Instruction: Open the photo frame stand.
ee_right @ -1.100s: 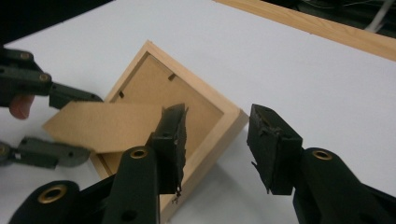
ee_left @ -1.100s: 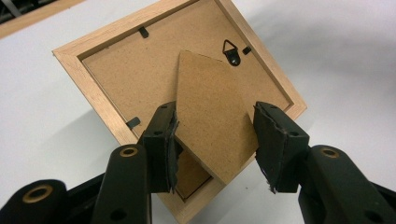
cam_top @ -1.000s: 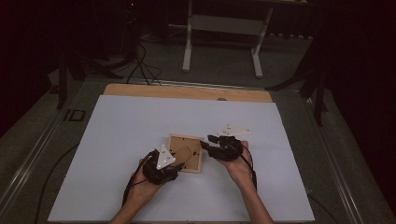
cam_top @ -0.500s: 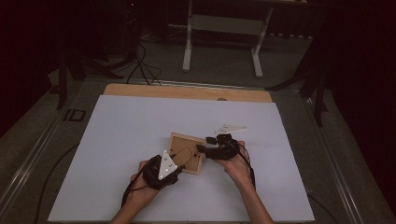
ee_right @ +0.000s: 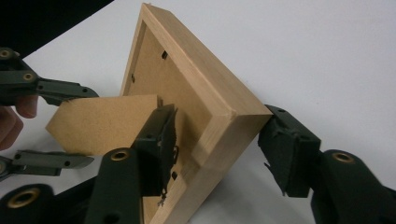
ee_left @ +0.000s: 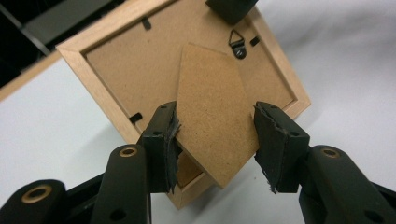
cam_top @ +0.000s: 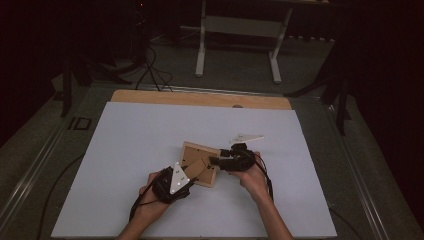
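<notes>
High view is showing a wooden picture frame (cam_top: 199,163) lying back side up on the white table sheet (cam_top: 150,130), near the person's edge and between the two grippers. The left gripper (cam_top: 186,181) is sitting at the frame's near-left corner, the right gripper (cam_top: 214,160) at its right edge. The frame is lying skewed to the table's edges, one corner pointing toward the person.

In the left gripper view, the brown stand flap (ee_left: 212,112) on the frame's back is lying between the two pads, its long axis running away from the camera toward the metal hanger (ee_left: 238,41). The left pad is touching the flap's edge; the right pad is standing just beside the other edge, and I cannot tell whether it is pressing.

In the right gripper view, the jaws are straddling a corner of the frame (ee_right: 219,116), one pad inside against the backing, the other spread clear outside. These jaws have just been closing slightly after widening.
</notes>
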`<state>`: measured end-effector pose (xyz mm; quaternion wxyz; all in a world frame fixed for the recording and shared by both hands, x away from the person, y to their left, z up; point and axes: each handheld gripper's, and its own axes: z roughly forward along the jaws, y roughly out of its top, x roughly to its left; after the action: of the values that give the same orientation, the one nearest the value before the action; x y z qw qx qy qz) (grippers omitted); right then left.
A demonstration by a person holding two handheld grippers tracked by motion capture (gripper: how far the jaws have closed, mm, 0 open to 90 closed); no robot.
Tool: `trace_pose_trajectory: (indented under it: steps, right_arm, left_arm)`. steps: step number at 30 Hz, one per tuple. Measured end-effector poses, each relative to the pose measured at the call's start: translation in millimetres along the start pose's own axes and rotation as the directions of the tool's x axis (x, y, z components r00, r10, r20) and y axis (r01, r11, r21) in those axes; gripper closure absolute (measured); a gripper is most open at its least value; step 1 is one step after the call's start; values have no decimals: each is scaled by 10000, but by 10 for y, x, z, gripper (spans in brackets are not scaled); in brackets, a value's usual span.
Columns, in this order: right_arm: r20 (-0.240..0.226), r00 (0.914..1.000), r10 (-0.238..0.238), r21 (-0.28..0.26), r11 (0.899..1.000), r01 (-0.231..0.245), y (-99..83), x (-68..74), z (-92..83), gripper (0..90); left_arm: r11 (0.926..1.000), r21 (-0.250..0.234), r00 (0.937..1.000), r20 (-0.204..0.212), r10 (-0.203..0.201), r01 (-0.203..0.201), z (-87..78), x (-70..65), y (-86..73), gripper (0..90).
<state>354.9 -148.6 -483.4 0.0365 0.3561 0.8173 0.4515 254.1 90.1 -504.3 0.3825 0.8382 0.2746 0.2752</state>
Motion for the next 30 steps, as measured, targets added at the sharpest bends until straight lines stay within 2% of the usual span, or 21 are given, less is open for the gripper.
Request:
trace_pose_trajectory:
  steps: [8, 14, 19, 22, 26, 29, 30]
  right_arm:
    - [106, 9999, -105, -10, 9999, 105, -1, 7, -9, 499]
    - [119, 9995, -309, -39, 9995, 310, 1, 29, -27, 508]
    - [107, 9990, -434, -61, 9990, 434, 3, 45, -42, 516]
    - [93, 9988, -488, -103, 9988, 489, 5, 60, -52, 523]
    - [92, 9981, -609, -166, 9980, 610, 8, 81, -63, 531]
    - [65, 9976, -694, -191, 9974, 695, 9, 95, -76, 539]
    - [55, 9972, -741, -221, 9970, 742, 10, 100, -82, 544]
  left_arm:
    - [9993, 276, 9993, 280, -243, 236, 24, 36, -7, 509]
    - [9969, 382, 9939, 836, -724, 694, 16, 76, 11, 479]
    - [9892, 259, 9784, 1457, -1468, 1446, 0, 137, 18, 486]
    - [9865, 402, 9746, 1531, -1633, 1589, 4, 155, 19, 505]
    - [9776, 528, 9617, 1763, -2098, 2036, 0, 190, 19, 548]
    - [9735, 712, 9571, 1804, -2267, 2172, 4, 205, 17, 582]
    - [9737, 747, 9576, 1796, -2254, 2151, 6, 205, 16, 588]
